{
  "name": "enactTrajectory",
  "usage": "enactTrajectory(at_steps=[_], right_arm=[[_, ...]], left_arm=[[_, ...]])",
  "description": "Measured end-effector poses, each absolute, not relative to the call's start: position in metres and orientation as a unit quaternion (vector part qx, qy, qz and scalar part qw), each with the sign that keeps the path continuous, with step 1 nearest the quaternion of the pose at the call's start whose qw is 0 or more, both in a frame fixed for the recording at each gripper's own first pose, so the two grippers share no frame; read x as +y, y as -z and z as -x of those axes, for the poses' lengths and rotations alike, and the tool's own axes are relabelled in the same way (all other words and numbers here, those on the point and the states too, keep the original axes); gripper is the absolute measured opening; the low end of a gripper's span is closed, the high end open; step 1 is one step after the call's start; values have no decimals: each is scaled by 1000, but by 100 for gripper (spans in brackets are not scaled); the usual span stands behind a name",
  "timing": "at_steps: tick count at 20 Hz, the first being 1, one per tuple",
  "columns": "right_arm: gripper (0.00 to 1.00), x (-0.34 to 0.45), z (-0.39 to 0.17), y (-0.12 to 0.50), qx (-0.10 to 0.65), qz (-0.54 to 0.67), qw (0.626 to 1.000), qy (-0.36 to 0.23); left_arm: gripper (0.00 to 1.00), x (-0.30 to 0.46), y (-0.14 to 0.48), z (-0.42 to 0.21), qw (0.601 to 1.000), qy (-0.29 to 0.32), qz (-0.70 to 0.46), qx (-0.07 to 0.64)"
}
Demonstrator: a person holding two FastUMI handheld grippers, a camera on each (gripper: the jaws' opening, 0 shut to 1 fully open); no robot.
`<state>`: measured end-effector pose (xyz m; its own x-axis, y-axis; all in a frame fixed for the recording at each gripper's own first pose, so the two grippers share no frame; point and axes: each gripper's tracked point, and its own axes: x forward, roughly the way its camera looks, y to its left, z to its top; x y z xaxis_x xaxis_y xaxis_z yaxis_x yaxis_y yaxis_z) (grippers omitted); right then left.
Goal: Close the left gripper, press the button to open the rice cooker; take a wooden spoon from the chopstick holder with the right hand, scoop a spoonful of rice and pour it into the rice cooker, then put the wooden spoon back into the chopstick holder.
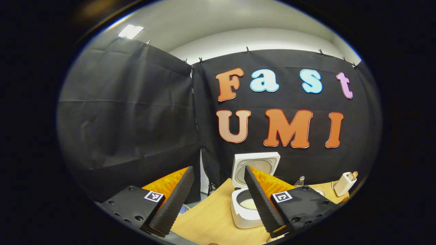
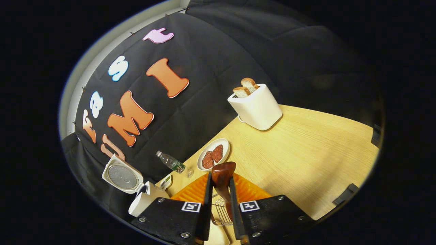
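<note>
Two tongs | left tongs (image 1: 218,200) spread, above table edge | right tongs (image 2: 220,190) pinching wooden spoon (image 2: 223,177) over wire chopstick holder (image 2: 220,212)

Rice cooker (image 1: 246,207): white, lid hinged fully up, inner pot exposed with pale contents, standing at the bench's back edge by the wall. Wooden spoon (image 2: 223,177): dark reddish-brown, bowl end up, over the wire chopstick holder (image 2: 221,212), whose thin metal bars show below.

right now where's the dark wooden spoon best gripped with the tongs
Grip the dark wooden spoon at its narrow neck just below the bowl, from above, as the right tongs do: bowl points up, handle runs down toward the wire holder.
</note>
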<state>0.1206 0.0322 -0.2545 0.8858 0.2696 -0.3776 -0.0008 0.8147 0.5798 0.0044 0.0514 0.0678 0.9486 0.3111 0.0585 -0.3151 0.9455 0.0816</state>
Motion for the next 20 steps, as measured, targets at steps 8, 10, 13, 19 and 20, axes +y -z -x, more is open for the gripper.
enactTrajectory(at_steps=[8,10,13,19,20], right_arm=[[17,42,-112,223,209,-250,943,-70],[16,44,-106,210,202,-239,947,-71],[16,47,-97,182,178,-217,957,-73],[16,66,-62,135,141,-173,972,-75],[16,72,-55,128,137,-169,973,-76]], left_arm=[[100,66,-61,-9,989,-146,-32,-16],[100,71,-60,-10,989,-143,-31,-17],[100,88,-60,-10,987,-151,-42,-20],[100,110,-53,-13,991,-127,-45,-21],[100,114,-51,-15,992,-120,-38,-19]])
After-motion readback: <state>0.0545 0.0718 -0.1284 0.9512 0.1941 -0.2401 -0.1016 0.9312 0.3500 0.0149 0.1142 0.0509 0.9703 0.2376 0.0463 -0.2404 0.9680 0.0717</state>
